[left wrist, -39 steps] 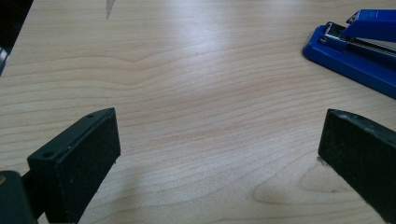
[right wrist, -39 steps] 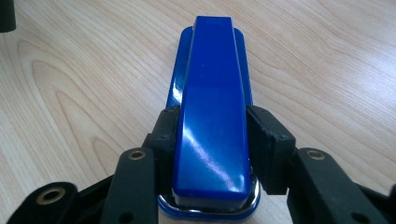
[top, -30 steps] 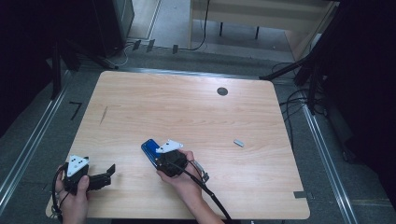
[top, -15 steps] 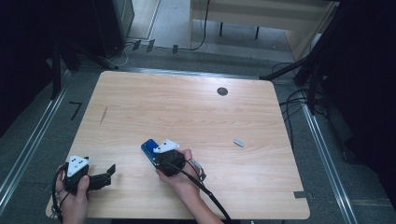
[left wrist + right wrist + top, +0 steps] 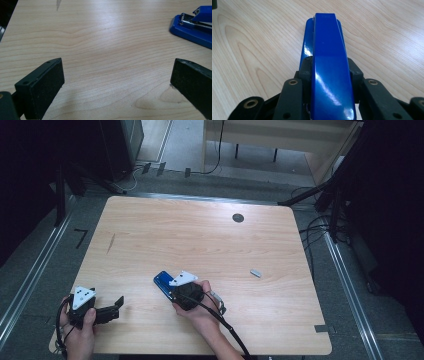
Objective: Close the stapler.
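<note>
A blue stapler lies on the wooden table, front of centre. My right gripper is shut on it. In the right gripper view the black jaws press both sides of the stapler near its rear end, which puts the right gripper astride it, and the stapler's nose points away. My left gripper rests near the table's front left corner, held by a hand, with its jaws open. In the left gripper view the left gripper has only bare wood between its fingers, and the stapler lies at the upper right.
A small grey piece lies on the table to the right of the stapler. A round black grommet sits near the far edge. A dark streak marks the left side. Cables and stands surround the table on the floor.
</note>
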The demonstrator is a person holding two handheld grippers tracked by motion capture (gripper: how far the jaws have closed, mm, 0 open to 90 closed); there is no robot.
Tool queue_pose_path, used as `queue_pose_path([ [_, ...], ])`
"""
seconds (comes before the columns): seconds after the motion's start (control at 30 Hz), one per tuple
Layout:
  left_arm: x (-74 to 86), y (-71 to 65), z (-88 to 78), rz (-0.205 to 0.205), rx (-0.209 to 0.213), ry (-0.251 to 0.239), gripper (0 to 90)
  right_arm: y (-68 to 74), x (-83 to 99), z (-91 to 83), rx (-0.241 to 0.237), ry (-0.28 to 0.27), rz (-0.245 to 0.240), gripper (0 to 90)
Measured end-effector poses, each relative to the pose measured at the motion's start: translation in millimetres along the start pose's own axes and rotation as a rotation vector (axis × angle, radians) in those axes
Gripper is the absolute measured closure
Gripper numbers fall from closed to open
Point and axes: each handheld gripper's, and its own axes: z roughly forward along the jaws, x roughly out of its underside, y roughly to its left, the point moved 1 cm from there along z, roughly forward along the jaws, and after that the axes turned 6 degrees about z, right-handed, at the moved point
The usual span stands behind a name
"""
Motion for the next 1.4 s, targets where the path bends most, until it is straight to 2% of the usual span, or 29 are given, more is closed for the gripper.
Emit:
queue_pose_path([
  [1.4,0.4,-0.9,-1.0,0.010,-0.002,-0.015,0.0,-34.5,39.0,-43.5,0.005,-0.015,-0.034,67.3],
])
